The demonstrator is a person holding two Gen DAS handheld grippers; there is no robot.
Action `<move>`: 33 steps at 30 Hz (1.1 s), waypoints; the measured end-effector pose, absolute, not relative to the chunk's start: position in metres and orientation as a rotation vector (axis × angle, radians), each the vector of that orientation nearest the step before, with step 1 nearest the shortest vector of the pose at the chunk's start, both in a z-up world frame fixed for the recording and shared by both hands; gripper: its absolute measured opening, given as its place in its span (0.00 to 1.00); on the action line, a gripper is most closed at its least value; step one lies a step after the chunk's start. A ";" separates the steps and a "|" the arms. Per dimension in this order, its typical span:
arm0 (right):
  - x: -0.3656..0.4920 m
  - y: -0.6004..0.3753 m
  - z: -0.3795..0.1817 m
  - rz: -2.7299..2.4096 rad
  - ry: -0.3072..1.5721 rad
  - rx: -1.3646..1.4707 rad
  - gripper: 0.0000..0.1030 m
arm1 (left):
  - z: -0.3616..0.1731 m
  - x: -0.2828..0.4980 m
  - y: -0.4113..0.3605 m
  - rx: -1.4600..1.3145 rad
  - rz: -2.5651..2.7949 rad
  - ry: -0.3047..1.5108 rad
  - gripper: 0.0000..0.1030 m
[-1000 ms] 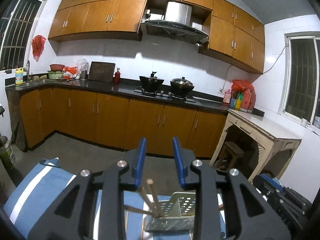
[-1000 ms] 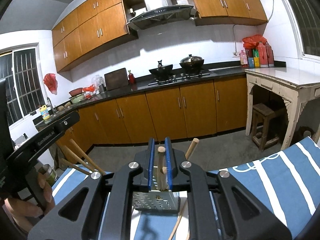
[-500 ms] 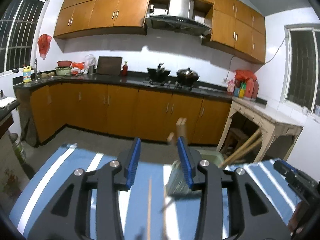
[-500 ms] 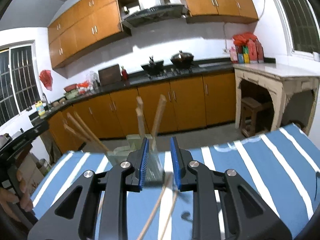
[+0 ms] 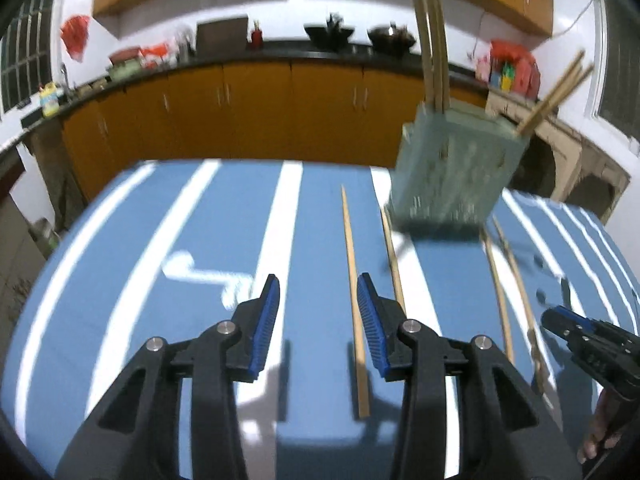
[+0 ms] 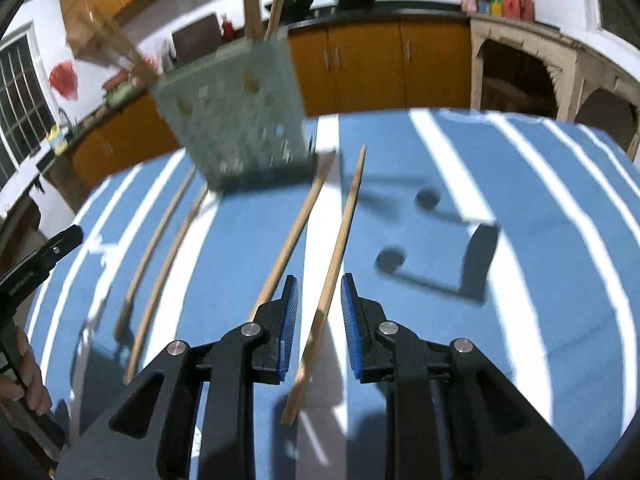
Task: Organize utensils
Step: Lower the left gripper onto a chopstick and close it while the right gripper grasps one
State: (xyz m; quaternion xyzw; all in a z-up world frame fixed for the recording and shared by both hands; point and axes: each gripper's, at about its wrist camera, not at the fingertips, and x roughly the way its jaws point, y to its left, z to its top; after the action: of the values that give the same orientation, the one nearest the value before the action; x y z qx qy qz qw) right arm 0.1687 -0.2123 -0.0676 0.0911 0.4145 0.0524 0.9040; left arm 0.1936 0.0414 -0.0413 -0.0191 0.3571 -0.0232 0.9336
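Observation:
A pale green perforated utensil holder stands on the blue striped cloth with several wooden chopsticks upright in it; it also shows in the right wrist view. Several loose chopsticks lie on the cloth. My left gripper is open and empty, with one chopstick lying just inside its right finger. My right gripper is open, with a chopstick lying between its fingers on the cloth. Another chopstick lies just left of it.
Two more chopsticks lie left of the holder in the right wrist view. The cloth-covered table ends ahead of kitchen cabinets. A white side table stands at the right.
Both grippers have tilted down from facing the kitchen toward the tabletop. The right gripper, shut on a chopstick over the holder a second ago, is open. Loose chopsticks have come into view.

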 end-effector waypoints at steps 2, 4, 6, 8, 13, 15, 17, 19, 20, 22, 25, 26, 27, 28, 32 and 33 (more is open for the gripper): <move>0.165 -0.210 -0.073 0.105 0.870 0.177 0.23 | -0.052 0.194 0.041 -0.037 -0.061 0.761 0.39; 0.166 -0.209 -0.078 0.094 0.889 0.153 0.23 | -0.059 0.195 0.037 -0.039 -0.073 0.784 0.39; 0.164 -0.208 -0.079 0.087 0.881 0.127 0.22 | -0.064 0.198 0.034 -0.039 -0.085 0.804 0.39; 0.163 -0.209 -0.081 0.065 0.876 0.108 0.10 | -0.067 0.199 0.029 -0.035 -0.096 0.816 0.39; 0.165 -0.231 -0.081 0.012 0.870 0.148 0.08 | -0.075 0.203 0.017 -0.014 -0.123 0.846 0.39; 0.167 -0.244 -0.082 -0.015 0.870 0.172 0.08 | -0.077 0.204 0.012 0.003 -0.128 0.853 0.37; 0.166 -0.253 -0.081 -0.030 0.870 0.186 0.08 | -0.081 0.205 0.007 0.025 -0.128 0.864 0.28; 0.167 -0.256 -0.082 -0.042 0.869 0.187 0.08 | -0.085 0.208 0.004 0.045 -0.112 0.880 0.17; 0.167 -0.258 -0.082 -0.049 0.867 0.185 0.08 | -0.087 0.210 0.005 0.044 -0.102 0.891 0.15; 0.168 -0.262 -0.083 -0.069 0.863 0.185 0.08 | -0.086 0.212 0.008 0.039 -0.078 0.888 0.08; 0.170 -0.274 -0.083 -0.097 0.859 0.203 0.08 | -0.086 0.214 0.020 0.013 -0.035 0.892 0.08; 0.171 -0.277 -0.083 -0.103 0.859 0.207 0.08 | -0.086 0.215 0.026 0.002 -0.017 0.892 0.08; 0.172 -0.279 -0.084 -0.109 0.858 0.210 0.08 | -0.086 0.215 0.030 -0.011 -0.010 0.894 0.08; 0.173 -0.281 -0.084 -0.110 0.858 0.211 0.08 | -0.086 0.215 0.033 -0.021 -0.007 0.896 0.08; 0.174 -0.281 -0.085 -0.099 0.857 0.198 0.08 | -0.085 0.211 0.035 -0.019 -0.031 0.893 0.08; 0.174 -0.280 -0.085 -0.098 0.858 0.195 0.08 | -0.085 0.211 0.035 -0.021 -0.039 0.894 0.08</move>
State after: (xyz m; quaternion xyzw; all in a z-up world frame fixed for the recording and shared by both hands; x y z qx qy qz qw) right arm 0.1740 -0.2801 -0.0848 0.0944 0.4151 -0.0475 0.9036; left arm 0.2112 0.0346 -0.0855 -0.0103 0.4320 -0.0191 0.9016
